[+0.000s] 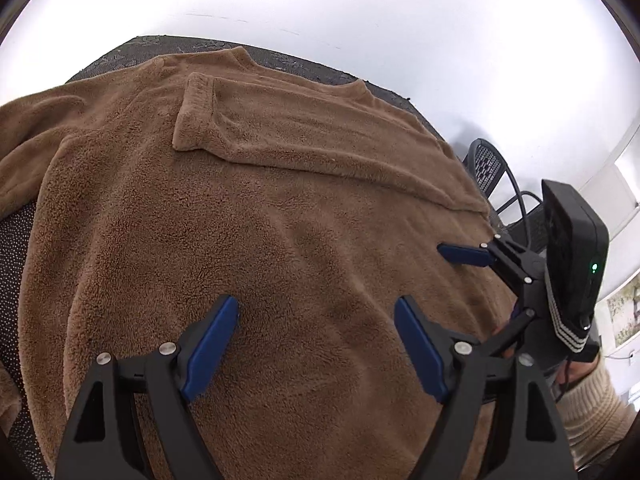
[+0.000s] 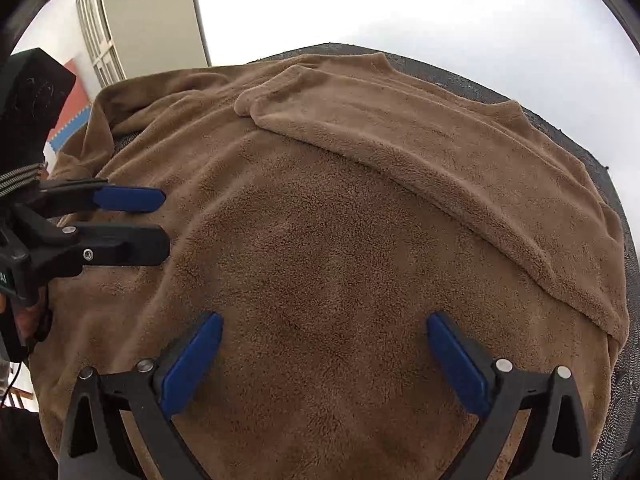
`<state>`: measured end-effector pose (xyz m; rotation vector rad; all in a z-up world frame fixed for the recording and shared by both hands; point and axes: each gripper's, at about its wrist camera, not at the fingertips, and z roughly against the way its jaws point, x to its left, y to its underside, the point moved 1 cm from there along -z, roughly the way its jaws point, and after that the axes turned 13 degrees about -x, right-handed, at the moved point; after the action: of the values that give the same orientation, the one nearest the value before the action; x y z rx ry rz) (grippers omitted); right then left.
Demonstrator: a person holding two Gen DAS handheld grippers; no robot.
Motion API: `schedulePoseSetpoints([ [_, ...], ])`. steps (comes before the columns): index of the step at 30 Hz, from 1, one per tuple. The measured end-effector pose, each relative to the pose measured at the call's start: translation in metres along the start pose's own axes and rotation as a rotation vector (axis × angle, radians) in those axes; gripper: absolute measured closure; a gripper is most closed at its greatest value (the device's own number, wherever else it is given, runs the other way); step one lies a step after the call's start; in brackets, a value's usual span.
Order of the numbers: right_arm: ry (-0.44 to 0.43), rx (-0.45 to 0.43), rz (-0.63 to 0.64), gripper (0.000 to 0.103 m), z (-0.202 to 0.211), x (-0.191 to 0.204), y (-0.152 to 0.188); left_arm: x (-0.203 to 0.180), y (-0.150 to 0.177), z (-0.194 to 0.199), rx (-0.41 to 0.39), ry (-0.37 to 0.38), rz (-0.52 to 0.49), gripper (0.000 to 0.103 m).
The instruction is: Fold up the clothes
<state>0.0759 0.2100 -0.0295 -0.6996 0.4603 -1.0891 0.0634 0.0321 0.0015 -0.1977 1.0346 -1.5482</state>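
While one sleeve [image 1: 320, 136] already lies folded across its back, a brown fleece sweater [image 1: 256, 248] is spread flat over a dark, dotted round table [image 1: 16, 280], nearly covering it. Its other sleeve [image 1: 28, 120] trails off the far edge, so most folding seems yet to come. Thick, plush pile, soft ribbed cuff. Both the left gripper [image 1: 316, 344] and right gripper [image 2: 324, 360] hover just above the cloth, blue-padded jaws spread wide, holding nothing.

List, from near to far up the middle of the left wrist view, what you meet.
Left hand-held gripper, jaws open → flat body of the brown fleece sweater → its folded-over sleeve → dark table edge → white wall.
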Motion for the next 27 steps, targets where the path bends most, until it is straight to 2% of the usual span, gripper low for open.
schedulePoseSetpoints([
  [10, 0.003, -0.009, 0.001, 0.000, -0.001, 0.003, 0.002, 0.000, 0.010, 0.020, -0.040, -0.029, 0.027, 0.018],
  [18, -0.001, -0.026, 0.044, 0.000, 0.002, 0.010, -0.006, 0.022, 0.028, 0.064, -0.103, -0.020, 0.129, 0.018],
  [24, -0.094, -0.126, 0.093, 0.000, 0.014, 0.038, -0.041, 0.036, 0.041, 0.096, -0.151, -0.027, 0.195, 0.018],
  [27, -0.150, -0.132, 0.107, 0.000, 0.006, 0.054, -0.057, 0.038, 0.048, 0.102, -0.145, -0.029, 0.192, 0.018],
])
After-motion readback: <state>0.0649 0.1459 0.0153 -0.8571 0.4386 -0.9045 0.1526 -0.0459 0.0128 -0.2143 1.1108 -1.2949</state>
